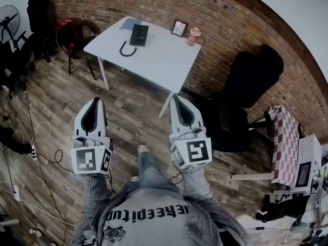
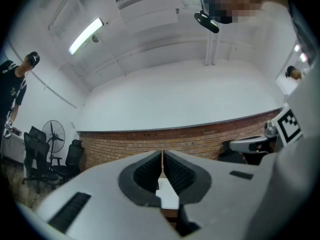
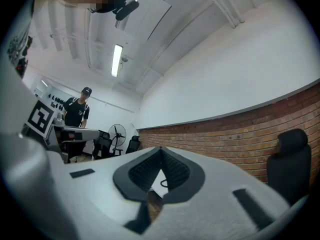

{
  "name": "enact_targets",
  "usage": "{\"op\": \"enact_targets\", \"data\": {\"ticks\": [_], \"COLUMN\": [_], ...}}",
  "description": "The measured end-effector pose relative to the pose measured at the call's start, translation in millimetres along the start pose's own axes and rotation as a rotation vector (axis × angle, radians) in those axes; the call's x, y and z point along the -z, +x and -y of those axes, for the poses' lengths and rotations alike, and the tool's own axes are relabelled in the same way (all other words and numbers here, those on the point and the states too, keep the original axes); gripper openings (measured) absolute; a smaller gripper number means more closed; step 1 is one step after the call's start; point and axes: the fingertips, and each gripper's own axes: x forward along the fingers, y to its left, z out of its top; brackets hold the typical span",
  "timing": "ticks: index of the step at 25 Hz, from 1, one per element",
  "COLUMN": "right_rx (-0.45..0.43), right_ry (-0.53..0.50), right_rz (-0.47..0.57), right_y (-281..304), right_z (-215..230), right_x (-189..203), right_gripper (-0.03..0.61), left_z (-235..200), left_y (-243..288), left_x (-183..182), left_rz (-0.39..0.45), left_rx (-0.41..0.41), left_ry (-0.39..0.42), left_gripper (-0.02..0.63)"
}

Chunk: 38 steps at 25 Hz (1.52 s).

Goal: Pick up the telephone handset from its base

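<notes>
Telephone (image 1: 139,35): black, on white worktop (image 1: 164,60), toward far side by brick wall (image 1: 215,19). I cannot separate handset from base at this range. Dark cord (image 1: 126,49) loops on worktop just beside it.
Left gripper (image 1: 96,102): I read jaws pressed together, nothing between them; over wood floor (image 1: 128,111), well apart from telephone.
Right gripper (image 1: 177,99): jaws likewise together, nothing held; in head view tips show just below worktop's near corner.
Black office chair (image 1: 246,96) stands right of worktop.
</notes>
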Motion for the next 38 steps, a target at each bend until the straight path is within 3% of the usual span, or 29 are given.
{"op": "enact_targets", "data": {"ticks": [24, 38], "right_rx": [-0.059, -0.100], "right_ry": [0.032, 0.060], "right_rz": [0.045, 0.037], "right_y": [207, 269], "right_z": [107, 134], "right_x": [28, 56], "right_gripper": [0.005, 0.005], "left_z": [-39, -51], "left_y": [218, 275], "left_x": [27, 47], "left_rz": [0.012, 0.008], "left_rx": [-0.047, -0.084], "left_ry": [0.038, 0.053], "left_gripper": [0.012, 0.012]}}
